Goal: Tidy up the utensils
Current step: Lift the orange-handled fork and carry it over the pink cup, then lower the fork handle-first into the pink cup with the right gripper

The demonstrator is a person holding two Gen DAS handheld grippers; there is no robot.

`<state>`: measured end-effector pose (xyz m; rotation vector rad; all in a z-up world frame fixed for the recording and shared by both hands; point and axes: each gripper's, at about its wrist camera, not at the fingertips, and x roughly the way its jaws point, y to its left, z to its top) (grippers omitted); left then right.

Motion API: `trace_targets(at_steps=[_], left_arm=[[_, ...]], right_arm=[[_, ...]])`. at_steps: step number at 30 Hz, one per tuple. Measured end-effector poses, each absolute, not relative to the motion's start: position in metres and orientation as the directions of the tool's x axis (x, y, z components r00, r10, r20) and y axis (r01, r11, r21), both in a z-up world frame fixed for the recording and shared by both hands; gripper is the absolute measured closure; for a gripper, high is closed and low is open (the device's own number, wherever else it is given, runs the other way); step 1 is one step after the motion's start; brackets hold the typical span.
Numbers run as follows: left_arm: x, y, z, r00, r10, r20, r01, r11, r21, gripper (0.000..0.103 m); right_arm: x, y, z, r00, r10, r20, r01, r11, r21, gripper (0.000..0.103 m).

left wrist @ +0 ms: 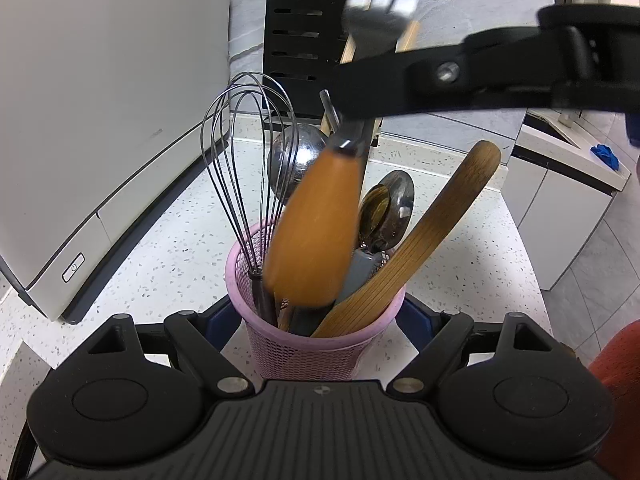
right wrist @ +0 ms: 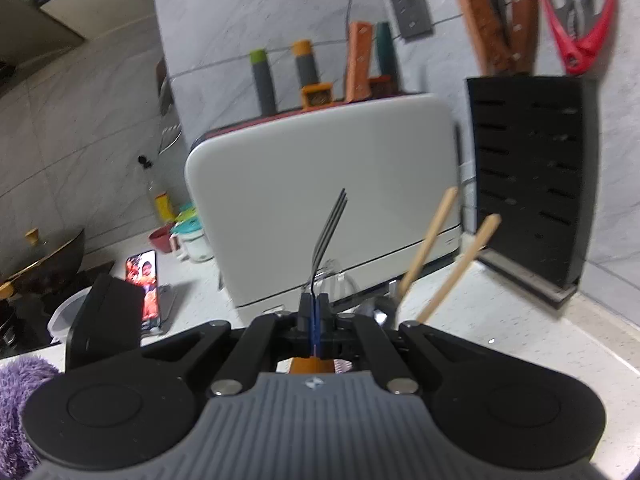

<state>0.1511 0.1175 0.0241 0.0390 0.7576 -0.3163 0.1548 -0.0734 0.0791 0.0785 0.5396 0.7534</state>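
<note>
Your right gripper (right wrist: 315,312) pinches the orange-handled steel fork (left wrist: 316,236); lowered carelessly, it could snag the wire whisk (left wrist: 248,152) in the pink mesh holder (left wrist: 312,352).

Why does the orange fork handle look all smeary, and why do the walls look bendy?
Left wrist view: the fork is blurred because it is moving, while the whisk and pink basket stay sharp. Right wrist view: nearly everything is slightly soft, the chopsticks most. Both views: the fisheye lens curves straight edges, like the knife block, and darkens the corners.
</note>
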Motion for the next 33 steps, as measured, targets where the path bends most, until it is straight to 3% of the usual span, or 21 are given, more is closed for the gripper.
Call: trace_targets(at_steps=[9, 29, 33], left_arm=[[0.152, 0.118, 0.023, 0.681, -0.274, -0.68, 0.299, 0.951, -0.083, 0.007], [0.154, 0.127, 0.022, 0.671, -0.302, -0.677, 0.316, 0.943, -0.108, 0.007], [0.155, 0.132, 0.022, 0.673, -0.304, -0.675, 0.31, 0.944, -0.116, 0.002]], right_arm=[[0.155, -0.046, 0.061, 0.58, 0.633, -0.512, -0.661, 0.734, 0.157, 0.103], [0.148, -0.043, 0.056, 0.538, 0.635, -0.554, -0.721, 0.687, 0.088, 0.103], [0.143, -0.038, 0.054, 0.562, 0.612, -0.557, -0.723, 0.69, 0.029, 0.103]])
